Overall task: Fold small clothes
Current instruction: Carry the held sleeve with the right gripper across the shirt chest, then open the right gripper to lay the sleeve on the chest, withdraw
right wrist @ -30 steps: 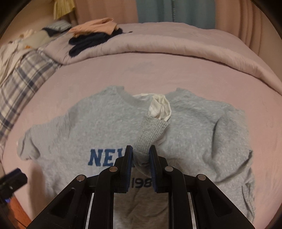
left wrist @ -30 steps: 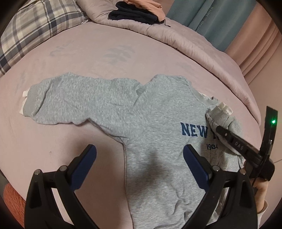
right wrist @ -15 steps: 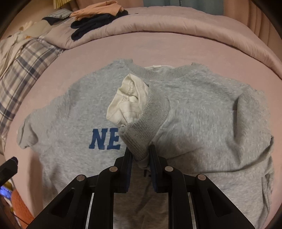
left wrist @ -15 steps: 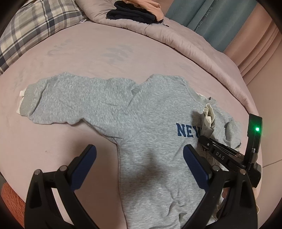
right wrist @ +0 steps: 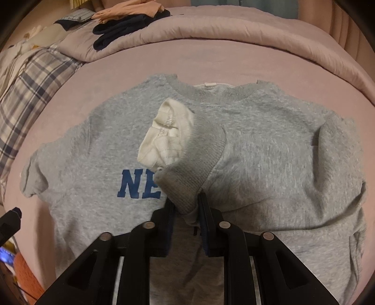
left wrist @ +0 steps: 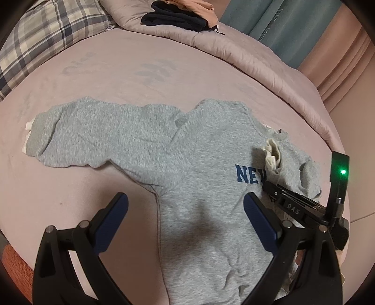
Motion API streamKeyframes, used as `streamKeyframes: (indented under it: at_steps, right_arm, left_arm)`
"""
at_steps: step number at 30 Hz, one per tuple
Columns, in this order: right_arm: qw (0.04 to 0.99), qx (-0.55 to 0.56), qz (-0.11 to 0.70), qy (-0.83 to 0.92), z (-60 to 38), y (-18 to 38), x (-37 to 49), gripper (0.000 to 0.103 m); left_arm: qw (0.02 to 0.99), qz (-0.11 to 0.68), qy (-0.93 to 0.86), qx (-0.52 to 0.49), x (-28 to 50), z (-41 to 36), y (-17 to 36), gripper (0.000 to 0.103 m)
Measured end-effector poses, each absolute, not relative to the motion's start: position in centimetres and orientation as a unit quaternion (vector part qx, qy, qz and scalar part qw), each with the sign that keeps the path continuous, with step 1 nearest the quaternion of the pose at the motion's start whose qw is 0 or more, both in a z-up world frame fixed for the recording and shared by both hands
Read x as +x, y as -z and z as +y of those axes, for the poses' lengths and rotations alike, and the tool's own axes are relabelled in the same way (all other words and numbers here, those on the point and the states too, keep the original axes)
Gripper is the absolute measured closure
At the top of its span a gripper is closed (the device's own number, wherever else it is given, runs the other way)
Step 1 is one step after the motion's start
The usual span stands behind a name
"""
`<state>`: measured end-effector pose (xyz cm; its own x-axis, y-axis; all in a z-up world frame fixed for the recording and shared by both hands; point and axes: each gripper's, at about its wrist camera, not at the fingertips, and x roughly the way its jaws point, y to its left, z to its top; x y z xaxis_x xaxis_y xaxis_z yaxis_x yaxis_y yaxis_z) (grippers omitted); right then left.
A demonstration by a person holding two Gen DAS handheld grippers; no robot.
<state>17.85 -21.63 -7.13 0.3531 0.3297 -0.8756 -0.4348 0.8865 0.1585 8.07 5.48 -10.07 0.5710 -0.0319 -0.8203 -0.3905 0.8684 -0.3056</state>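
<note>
Grey sweatshirt (left wrist: 206, 169) spread flat on pink bedsheet (left wrist: 121, 77), blue letters "NEW" on chest. One sleeve (left wrist: 93, 138) stretched out toward left edge, white cuff lining showing at its end. Other sleeve's cuff (left wrist: 271, 157) folded over chest, white lining exposed, touching tip of right gripper (left wrist: 267, 186). Left gripper (left wrist: 185, 220) in foreground, jaws wide apart, nothing between. Plaid pillow (left wrist: 46, 35) top left; dark clothes (left wrist: 175, 17) on rolled duvet (left wrist: 246, 56).

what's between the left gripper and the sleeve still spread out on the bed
Nothing visible. The left gripper hangs open over the sweatshirt, and only bare sheet and grey fabric lie between it and the spread sleeve.
</note>
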Motion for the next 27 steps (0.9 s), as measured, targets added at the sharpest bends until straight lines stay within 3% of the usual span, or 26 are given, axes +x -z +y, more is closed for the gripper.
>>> streamKeyframes:
  at_steps: [4,18,27]
  right_arm:
    - [0.818,-0.036,0.519,-0.246,-22.0,6.6,17.8,0.076]
    - [0.853,0.056,0.468,-0.225,-28.7,2.9,17.9,0.037]
    - [0.879,0.102,0.441,-0.147,-35.5,3.9,18.7,0.035]
  left_arm:
    - [0.857,0.45,-0.104,-0.23,8.5,5.2,9.9,0.005]
    - [0.869,0.437,-0.069,-0.222,11.3,3.2,8.8,0.003]
    - [0.866,0.447,-0.066,-0.216,13.2,2.2,10.4,0.004]
